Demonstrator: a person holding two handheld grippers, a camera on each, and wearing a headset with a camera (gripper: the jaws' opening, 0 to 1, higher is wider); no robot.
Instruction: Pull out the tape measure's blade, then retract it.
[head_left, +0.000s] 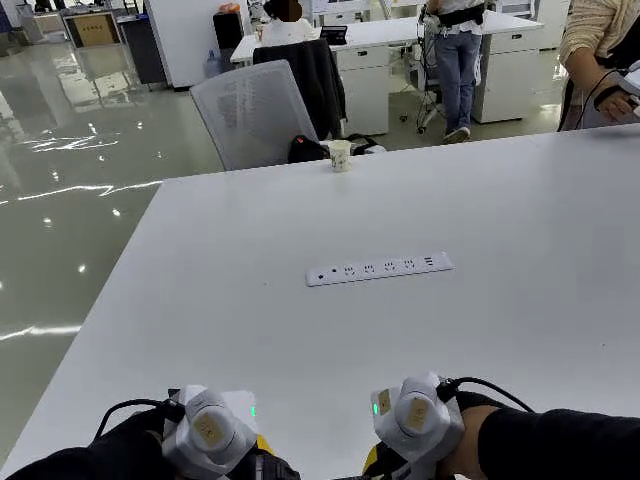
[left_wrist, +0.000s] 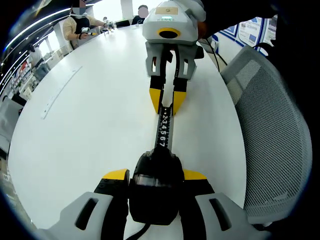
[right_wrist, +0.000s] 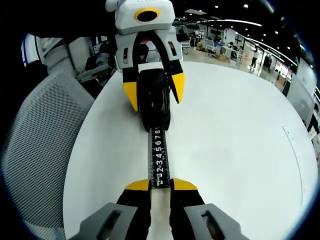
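Case (left_wrist: 152, 195) clamped in left gripper (left_wrist: 154, 175) at near table (left_wrist: 95, 100) edge; blade (left_wrist: 164, 131) out short, few digits showing; right gripper (right_wrist: 160, 186) pinched tight on blade tip. Judged best: pull straight along blade, case steady, no twist, firm pinch.

Black-cased tape measure (left_wrist: 154, 192) clamped between the left gripper's (left_wrist: 155, 176) yellow-tipped fingers (left_wrist: 116, 175), low over the white tabletop (right_wrist: 225, 130). Its blade (right_wrist: 158, 157) is black with white numerals, drawn out short and straight, readable to 9. The blade tip is pinched in the right gripper (right_wrist: 160, 185).
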